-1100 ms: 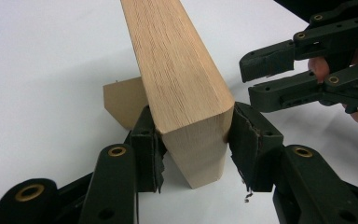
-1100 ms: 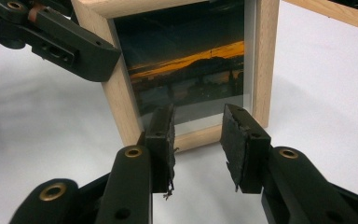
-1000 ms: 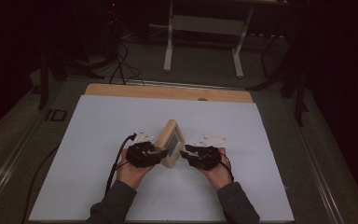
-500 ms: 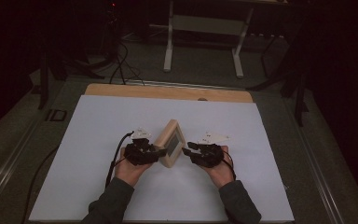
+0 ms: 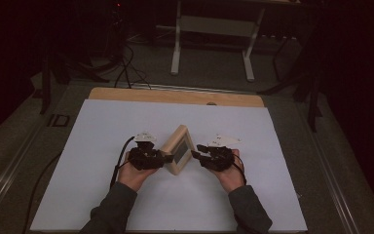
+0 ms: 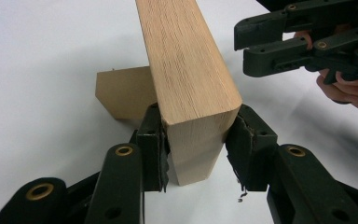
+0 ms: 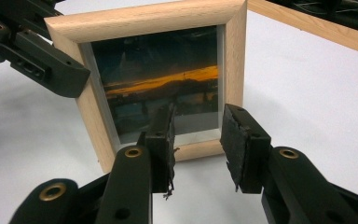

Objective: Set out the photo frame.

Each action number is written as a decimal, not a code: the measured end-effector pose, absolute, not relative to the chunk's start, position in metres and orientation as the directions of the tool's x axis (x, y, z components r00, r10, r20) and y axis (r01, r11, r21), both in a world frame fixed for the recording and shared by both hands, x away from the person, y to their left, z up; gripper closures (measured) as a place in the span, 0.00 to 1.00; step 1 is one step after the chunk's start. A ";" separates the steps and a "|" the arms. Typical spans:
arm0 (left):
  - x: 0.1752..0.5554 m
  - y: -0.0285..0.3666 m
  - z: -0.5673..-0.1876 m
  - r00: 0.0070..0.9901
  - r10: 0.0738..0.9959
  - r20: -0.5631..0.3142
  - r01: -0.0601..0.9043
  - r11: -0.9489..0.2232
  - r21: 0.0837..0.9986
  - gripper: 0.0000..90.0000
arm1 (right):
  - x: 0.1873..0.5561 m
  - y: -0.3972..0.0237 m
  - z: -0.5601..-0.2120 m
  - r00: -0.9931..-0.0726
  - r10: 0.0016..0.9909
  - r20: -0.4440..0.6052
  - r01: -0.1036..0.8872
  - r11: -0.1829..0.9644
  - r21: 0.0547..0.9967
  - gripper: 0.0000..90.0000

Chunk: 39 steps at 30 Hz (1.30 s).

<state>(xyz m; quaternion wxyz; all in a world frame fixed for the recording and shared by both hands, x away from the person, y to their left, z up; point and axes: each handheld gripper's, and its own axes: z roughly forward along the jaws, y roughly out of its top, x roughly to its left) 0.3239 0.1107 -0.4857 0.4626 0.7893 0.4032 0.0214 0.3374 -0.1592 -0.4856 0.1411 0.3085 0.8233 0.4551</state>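
We clamp our left gripper point(image 6: 193, 154), jaws just closing, on the picture frame point(image 5: 177, 149) standing mid-table; our right gripper point(image 7: 196, 140) waits, jaws parted. A corner-only grip could tip it.

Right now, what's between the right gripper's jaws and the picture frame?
Nothing. In the right gripper view the right gripper stands open short of the wooden picture frame, with bare white table between them.
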 end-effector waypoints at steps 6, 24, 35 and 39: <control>0.328 0.115 -0.487 0.685 0.631 -0.363 0.622 -0.249 0.743 0.68 | 0.340 -0.159 -0.485 -0.766 0.641 0.048 0.382 0.394 0.836 0.71; 0.339 0.120 -0.485 0.725 0.574 -0.381 0.620 -0.302 0.724 0.68 | 0.350 -0.155 -0.478 -0.765 0.642 0.048 0.379 0.390 0.839 0.70; 0.346 0.125 -0.488 0.748 0.529 -0.401 0.612 -0.317 0.725 0.68 | 0.359 -0.152 -0.469 -0.761 0.646 0.064 0.381 0.365 0.849 0.69; 0.348 0.125 -0.488 0.755 0.520 -0.400 0.608 -0.327 0.723 0.69 | 0.361 -0.150 -0.467 -0.761 0.645 0.064 0.379 0.362 0.852 0.68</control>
